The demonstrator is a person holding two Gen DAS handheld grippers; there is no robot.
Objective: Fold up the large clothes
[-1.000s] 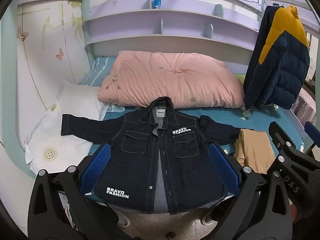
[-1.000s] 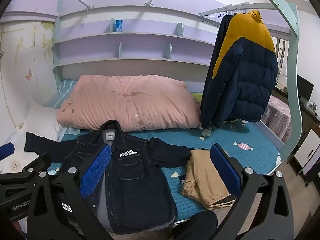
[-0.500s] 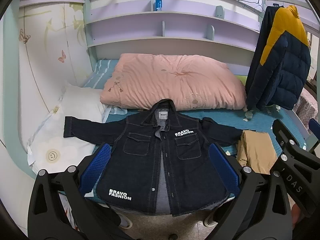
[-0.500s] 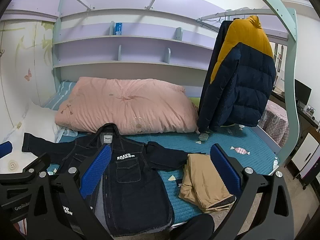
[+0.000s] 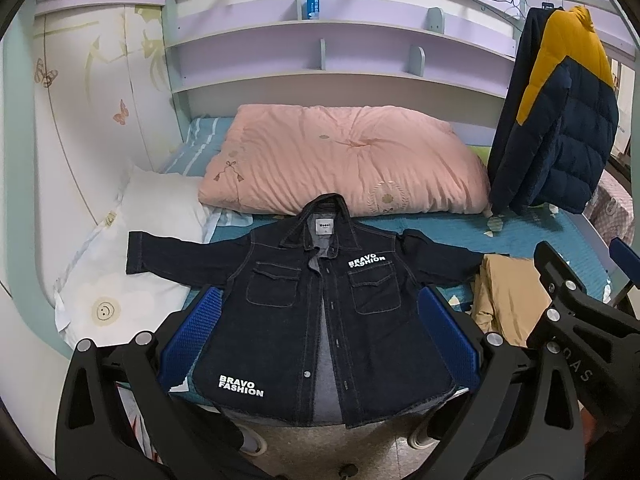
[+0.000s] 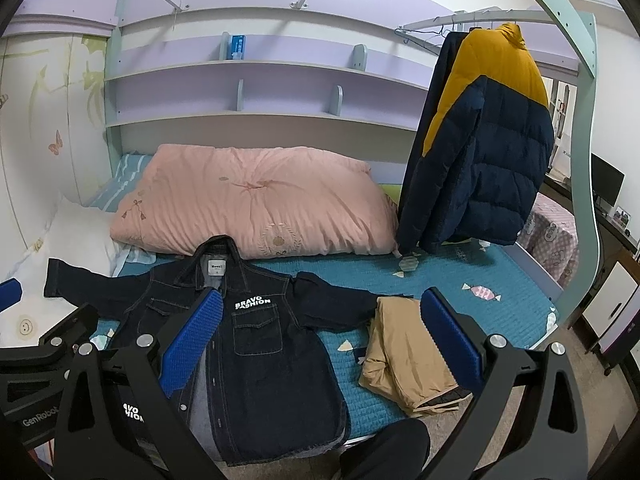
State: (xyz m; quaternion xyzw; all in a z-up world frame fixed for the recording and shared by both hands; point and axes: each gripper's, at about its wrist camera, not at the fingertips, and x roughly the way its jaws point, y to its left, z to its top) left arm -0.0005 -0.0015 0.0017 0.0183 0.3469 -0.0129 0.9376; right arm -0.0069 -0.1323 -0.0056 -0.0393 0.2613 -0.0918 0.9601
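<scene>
A dark denim jacket [image 5: 320,312] printed "BRAVO FASHION" lies face up on the bed with both sleeves spread out; its hem hangs over the front edge. It also shows in the right wrist view [image 6: 256,344]. My left gripper [image 5: 320,336] is open and empty, held above the jacket's lower half. My right gripper [image 6: 320,336] is open and empty, above the gap between the jacket and a folded tan garment [image 6: 408,360]. The right gripper also shows at the right edge of the left wrist view [image 5: 572,280].
A pink quilt [image 5: 344,164] lies at the back of the teal bed [image 6: 460,280]. A white pillow [image 5: 120,272] lies at the left. A navy and yellow puffer jacket [image 6: 484,140] hangs at the right. The tan garment [image 5: 512,300] lies right of the jacket.
Both grippers have drawn back and risen slightly, so the jacket sits a little lower and smaller in view. Nothing on the bed has moved.
</scene>
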